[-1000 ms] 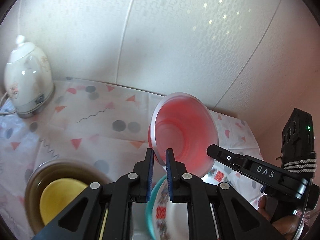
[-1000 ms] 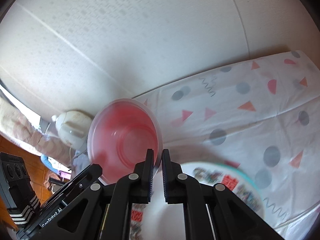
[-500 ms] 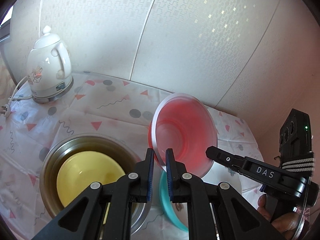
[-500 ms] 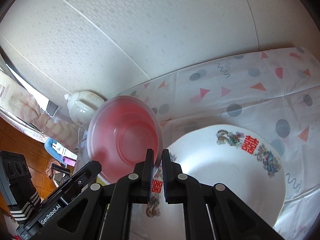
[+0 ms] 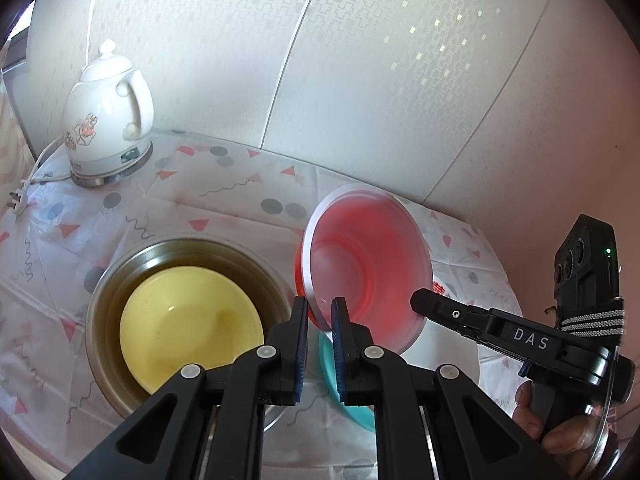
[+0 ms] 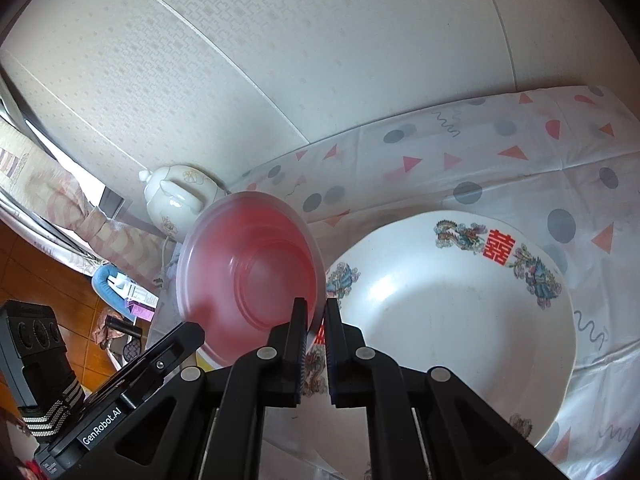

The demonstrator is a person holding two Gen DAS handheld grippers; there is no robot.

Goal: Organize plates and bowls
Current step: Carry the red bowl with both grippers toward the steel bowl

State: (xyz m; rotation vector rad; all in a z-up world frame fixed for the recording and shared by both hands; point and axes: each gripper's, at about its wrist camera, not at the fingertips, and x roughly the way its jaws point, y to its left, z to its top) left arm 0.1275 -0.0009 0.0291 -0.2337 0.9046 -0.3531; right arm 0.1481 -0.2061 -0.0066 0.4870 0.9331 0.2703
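There is one red bowl (image 5: 366, 268), and both tongs are clamped on its rim: the left tongs (image 5: 320, 312) on the near edge at one side, the right tongs (image 6: 316, 314) on the opposite side. The bowl hangs above the surface (image 5: 224, 200), tilted steeply, so its opening faces back toward the two tongs and its bottom points away to the wall (image 5: 360, 80). To the left of the left tongs stands one metal bowl (image 5: 120, 276) with one yellow bowl (image 5: 188, 328) inside it. Directly under the left tongs one teal rim (image 5: 332, 372) is seen; what it belongs to I cannot tell. To the right of the right tongs lies one large white plate (image 6: 460, 320) with a red sign and dragons, flat on the cloth, close to the near edge of the surface. One white kettle (image 5: 108, 116) stands far left, near the wall. Beyond the tongs, between the bowls and the wall, the cloth is free.
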